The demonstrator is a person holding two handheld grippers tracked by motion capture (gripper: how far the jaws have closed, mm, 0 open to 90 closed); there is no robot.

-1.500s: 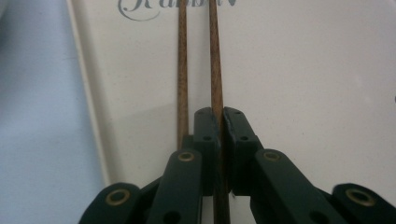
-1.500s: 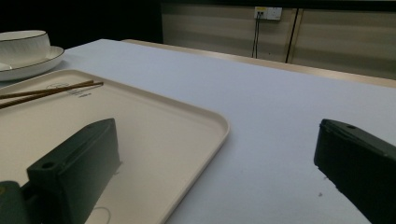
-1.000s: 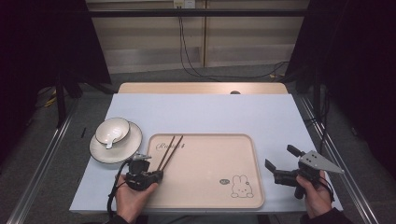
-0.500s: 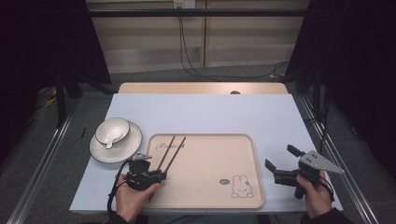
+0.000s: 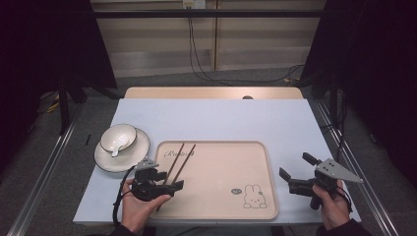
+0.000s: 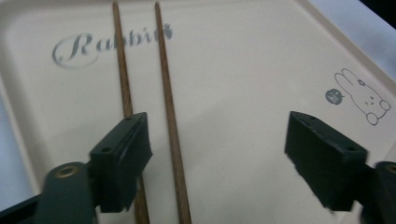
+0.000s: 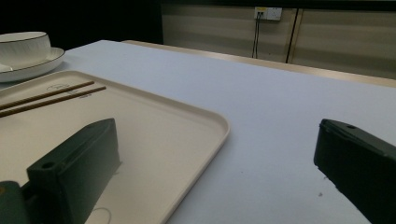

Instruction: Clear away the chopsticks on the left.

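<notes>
Over tray [image 5: 255, 216] left tongs [image 6: 217, 140] spread, now straddling chopsticks [image 6: 168, 116]; right tongs [image 5: 295, 172] unchanged, spread.

1. In the left gripper view, the near ends of the two chopsticks [image 6: 170, 121] run off the bottom edge; the left one passes behind the left jaw, so part of its length is hidden.
2. Beyond the left gripper [image 5: 158, 180] in the high view, something pale lies in the bowl [image 5: 118, 137]; too small to tell what.
3. Far left of the right gripper [image 7: 219, 172], the bowl and plate [image 7: 32, 67] are cut by the frame's edge.
</notes>
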